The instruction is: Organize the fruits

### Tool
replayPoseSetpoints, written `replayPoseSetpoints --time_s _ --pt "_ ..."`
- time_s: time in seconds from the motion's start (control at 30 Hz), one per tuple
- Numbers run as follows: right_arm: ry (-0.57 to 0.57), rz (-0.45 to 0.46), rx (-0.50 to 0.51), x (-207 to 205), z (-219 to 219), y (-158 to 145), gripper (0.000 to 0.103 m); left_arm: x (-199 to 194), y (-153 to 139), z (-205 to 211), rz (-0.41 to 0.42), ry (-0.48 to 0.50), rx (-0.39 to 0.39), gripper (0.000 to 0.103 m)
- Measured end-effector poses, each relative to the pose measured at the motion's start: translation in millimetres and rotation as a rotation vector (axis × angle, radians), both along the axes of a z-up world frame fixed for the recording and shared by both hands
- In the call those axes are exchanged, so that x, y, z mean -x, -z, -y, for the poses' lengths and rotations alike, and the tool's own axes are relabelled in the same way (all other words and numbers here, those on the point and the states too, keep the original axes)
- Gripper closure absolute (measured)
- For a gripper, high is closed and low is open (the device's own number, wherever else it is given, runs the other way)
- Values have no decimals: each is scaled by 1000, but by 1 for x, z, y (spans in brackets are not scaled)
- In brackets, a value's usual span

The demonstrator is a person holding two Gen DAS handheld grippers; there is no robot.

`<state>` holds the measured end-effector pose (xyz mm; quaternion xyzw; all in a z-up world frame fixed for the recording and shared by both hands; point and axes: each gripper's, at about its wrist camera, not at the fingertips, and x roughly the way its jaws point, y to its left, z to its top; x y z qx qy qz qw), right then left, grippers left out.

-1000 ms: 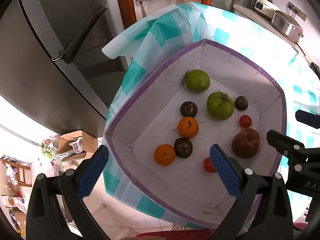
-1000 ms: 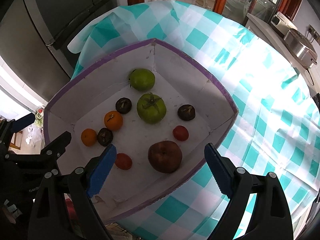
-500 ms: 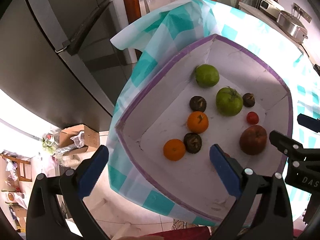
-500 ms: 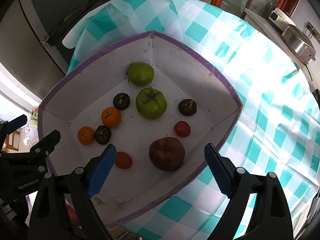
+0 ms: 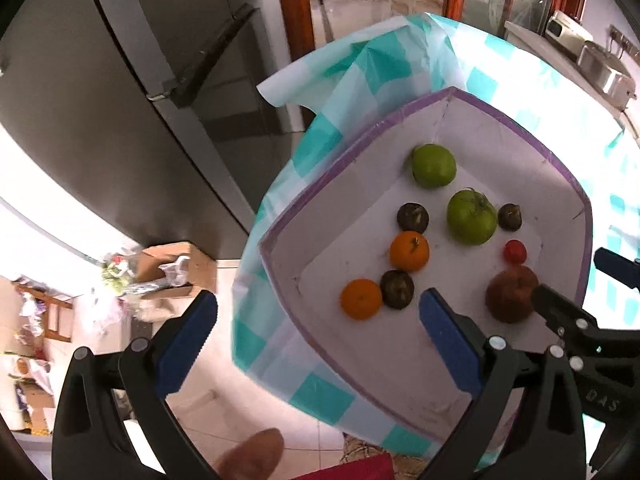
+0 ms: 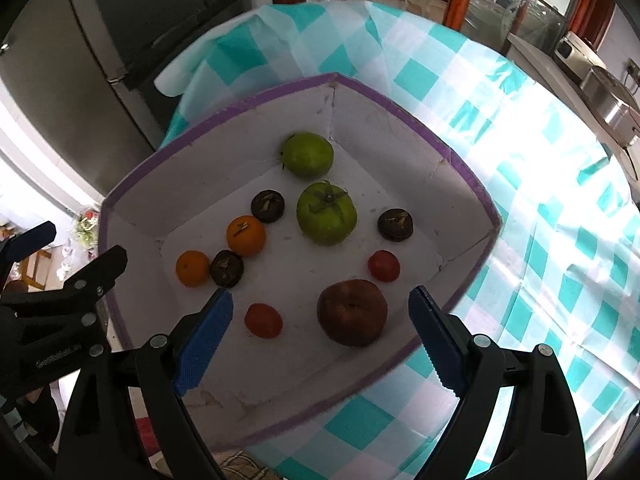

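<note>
The white tray [image 6: 404, 128] is sitting on the checked desk [image 6: 540, 208], one corner pointing away. Inside are lying green fruits, the tomato [image 6: 326, 213] stem-up, oranges, dark fruits and a brown apple [image 6: 352, 312]. The left tool [image 5: 316, 344] and right tool [image 6: 318, 334] are hovering wide, holding nothing. The left tool is hiding one small red fruit [image 6: 263, 320].

The left gripper's right finger [image 5: 448, 344] is hiding the near red tomato; the brown apple [image 5: 510, 296] is being partly covered.
</note>
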<state>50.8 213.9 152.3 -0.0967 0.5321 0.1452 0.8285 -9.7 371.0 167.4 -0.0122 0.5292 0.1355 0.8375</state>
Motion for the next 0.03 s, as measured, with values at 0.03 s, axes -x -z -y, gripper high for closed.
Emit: replayPoseSetpoints --time_s 0.03 --pt "-6 9 -5 4 6 -3 16 4 -5 5 15 -7 -14 2"
